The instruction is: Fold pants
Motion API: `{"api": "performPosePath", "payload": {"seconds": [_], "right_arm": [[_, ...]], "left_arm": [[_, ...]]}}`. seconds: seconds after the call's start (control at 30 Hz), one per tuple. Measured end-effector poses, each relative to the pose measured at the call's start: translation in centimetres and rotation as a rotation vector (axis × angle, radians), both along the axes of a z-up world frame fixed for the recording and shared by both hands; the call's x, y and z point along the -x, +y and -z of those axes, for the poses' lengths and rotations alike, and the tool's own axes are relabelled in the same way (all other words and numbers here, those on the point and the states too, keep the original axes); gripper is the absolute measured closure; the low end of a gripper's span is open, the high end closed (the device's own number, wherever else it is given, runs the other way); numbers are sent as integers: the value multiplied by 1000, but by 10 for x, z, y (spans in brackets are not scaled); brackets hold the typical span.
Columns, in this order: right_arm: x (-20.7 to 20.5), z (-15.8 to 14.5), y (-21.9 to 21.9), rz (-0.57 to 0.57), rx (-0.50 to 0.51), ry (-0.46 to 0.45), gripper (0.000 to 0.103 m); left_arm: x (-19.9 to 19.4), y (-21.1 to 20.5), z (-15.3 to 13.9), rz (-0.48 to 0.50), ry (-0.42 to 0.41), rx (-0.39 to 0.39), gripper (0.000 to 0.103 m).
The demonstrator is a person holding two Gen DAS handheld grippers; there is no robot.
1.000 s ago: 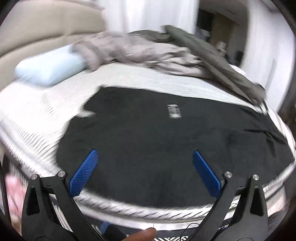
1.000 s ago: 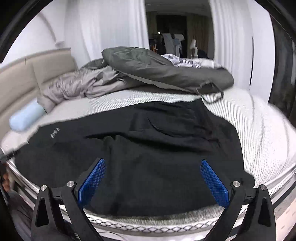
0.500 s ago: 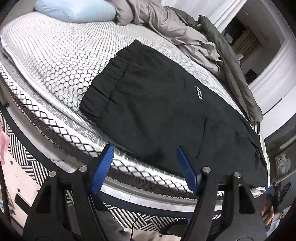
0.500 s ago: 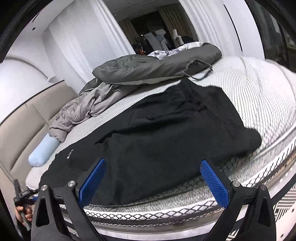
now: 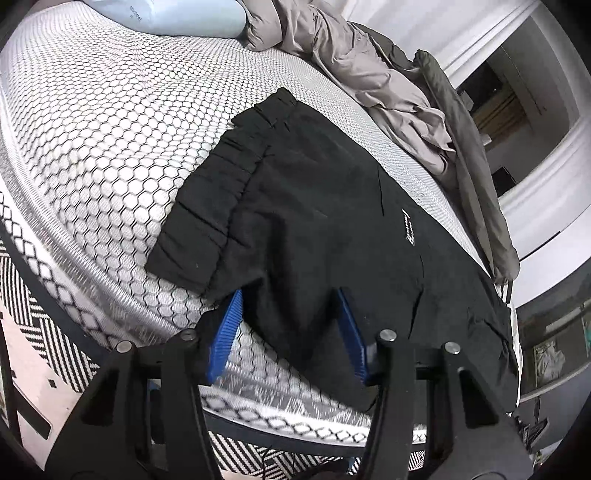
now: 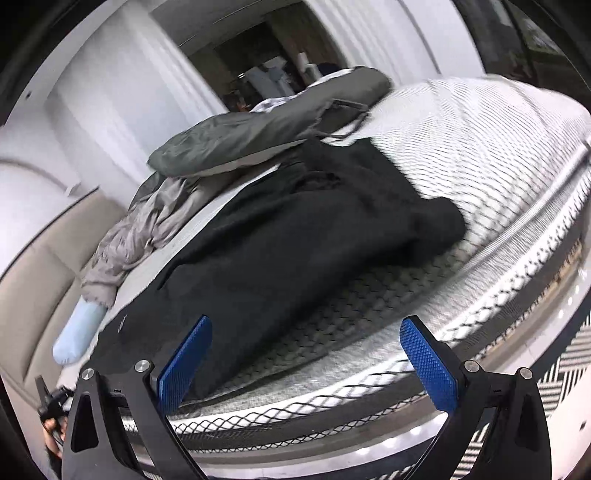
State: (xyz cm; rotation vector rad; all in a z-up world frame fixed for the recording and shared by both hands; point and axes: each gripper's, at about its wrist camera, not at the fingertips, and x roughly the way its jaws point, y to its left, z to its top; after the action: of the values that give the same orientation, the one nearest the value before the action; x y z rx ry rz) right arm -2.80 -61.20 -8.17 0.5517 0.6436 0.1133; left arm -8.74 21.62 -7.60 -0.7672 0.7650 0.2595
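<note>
Apparently at the very first step: taking hold of the pants (image 5: pixel 332 206), with no fold made yet.

Starting far left on the bed (image 5: pixel 92 129), finds a pale blue pillow (image 5: pixel 177 14) at the far edge, well apart from the work. Moving right, meets the gathered waistband (image 5: pixel 221 192), flat on the mattress, with the rest of the black cloth spread rightwards along the near edge of the bed and slightly over it.

Sees the left gripper (image 5: pixel 288 328) just right of the waistband's near corner, apart, straddling the near edge of the cloth with fabric between the blue pads but not pinched. Looks as though the left pad slips under that edge, though cannot say for sure.

Further right, passes a small white logo (image 5: pixel 410 229) and, on the far side, a crumpled grey duvet (image 5: pixel 362 74) lying close along the far edge of the pants.

At the right end, shows the right gripper (image 6: pixel 306 358) wide apart and holding nothing, hovering off the near side of the bed, left pad in front of the near edge of the cloth, right pad in front of bare mattress. Leaves the leg hem (image 6: pixel 439 225) farther right and farther away, untouched.

Next, probably: close the left gripper on that near edge, bring the right one in to the near leg edge and pinch there too, then lift both and carry the near half over the far half. Calls for matched height and pace, else drags or bunches the limp cloth. Needs care also not to snag the duvet.
</note>
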Motion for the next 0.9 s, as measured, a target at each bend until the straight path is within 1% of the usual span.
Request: {"api": "performPosePath", "payload": {"seconds": [0.03, 0.07, 0.1, 0.17, 0.2, 0.27, 0.33, 0.37, 0.4, 0.43, 0.5, 0.53, 0.57, 0.67, 0.77, 0.87, 0.9], "right_arm": [[0, 3, -8, 16, -24, 0, 0], [0, 7, -16, 30, -57, -2, 0], [-3, 10, -24, 36, -102, -7, 1], [-11, 11, -38, 44, -182, -25, 5], [-17, 11, -43, 45, -220, -32, 7], [-27, 10, -51, 60, -263, -41, 8], [-39, 13, -58, 91, -306, -27, 14], [-45, 17, -62, 111, -338, -15, 20], [-49, 23, -64, 124, -352, 7, 31], [-52, 26, -65, 136, -354, 26, 39], [-57, 33, -66, 164, -331, 65, 70], [-55, 35, -66, 173, -333, 62, 77], [-52, 34, -67, 169, -337, 56, 86], [-43, 24, -68, 155, -299, 51, 89], [-37, 26, -74, 146, -318, 75, 89], [-31, 2, -65, 136, -276, 23, 90], [-31, -12, -62, 136, -256, -6, 91]], "left_arm": [[-3, 1, -1, -13, -6, -11, 64], [-3, 1, -3, -30, -8, -33, 79], [-3, 2, -6, -41, -20, -44, 91], [-5, 7, -12, -57, -53, -34, 101], [-2, 10, -18, -77, -75, -37, 101], [4, 17, -29, -93, -101, -51, 101], [9, 25, -39, -106, -117, -70, 101], [8, 28, -39, -113, -99, -86, 101], [7, 32, -37, -118, -71, -100, 101], [4, 36, -31, -122, -40, -97, 101], [4, 40, -24, -124, -24, -69, 101], [7, 39, -24, -124, -28, -75, 101], [8, 37, -25, -122, -32, -83, 101], [13, 34, -23, -105, -20, -86, 101], [20, 36, -20, -102, -24, -66, 101], [29, 35, -37, -109, -69, -71, 101], [29, 35, -45, -108, -87, -79, 101]]}}
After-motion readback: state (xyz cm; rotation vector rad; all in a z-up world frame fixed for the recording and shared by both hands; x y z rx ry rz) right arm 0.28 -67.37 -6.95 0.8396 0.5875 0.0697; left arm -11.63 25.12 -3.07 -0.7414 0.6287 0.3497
